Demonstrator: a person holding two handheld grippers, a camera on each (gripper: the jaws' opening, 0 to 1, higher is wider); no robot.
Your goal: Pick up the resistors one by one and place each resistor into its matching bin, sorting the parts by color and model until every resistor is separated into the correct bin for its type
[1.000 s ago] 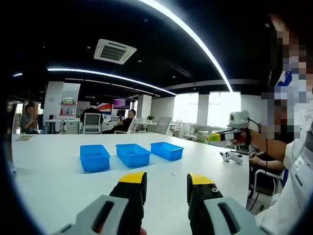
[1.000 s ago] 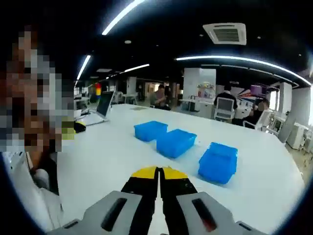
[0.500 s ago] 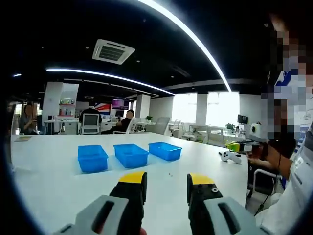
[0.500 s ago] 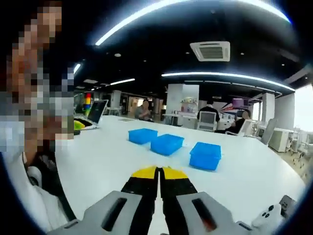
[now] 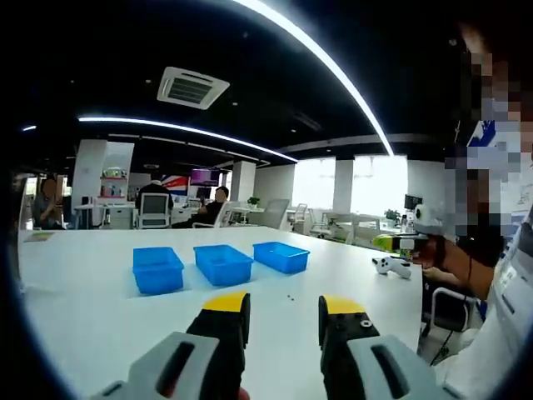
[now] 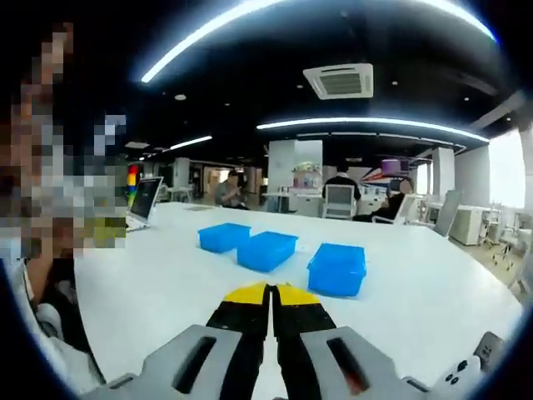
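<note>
Three blue bins stand in a row on the white table: in the left gripper view a left bin (image 5: 157,268), a middle bin (image 5: 222,263) and a right bin (image 5: 282,257). Tiny dark resistors (image 5: 290,297) lie on the table in front of the right bin. My left gripper (image 5: 279,312) is open above the near table edge, nothing between its yellow-tipped jaws. My right gripper (image 6: 271,293) is shut, jaws pressed together, nothing visible in them; it also appears far right (image 5: 398,242) in the left gripper view. The bins (image 6: 266,250) lie ahead of it.
A white game controller (image 5: 393,266) lies on the table at the right. A laptop (image 6: 142,202) sits at the table's far left in the right gripper view. People sit at desks behind the table. The white table (image 5: 92,300) is broad around the bins.
The right gripper swung and lowered: its view turned so the bins sit more centred, and in the left gripper view it dropped from higher up to just above the controller. The left gripper barely moved.
</note>
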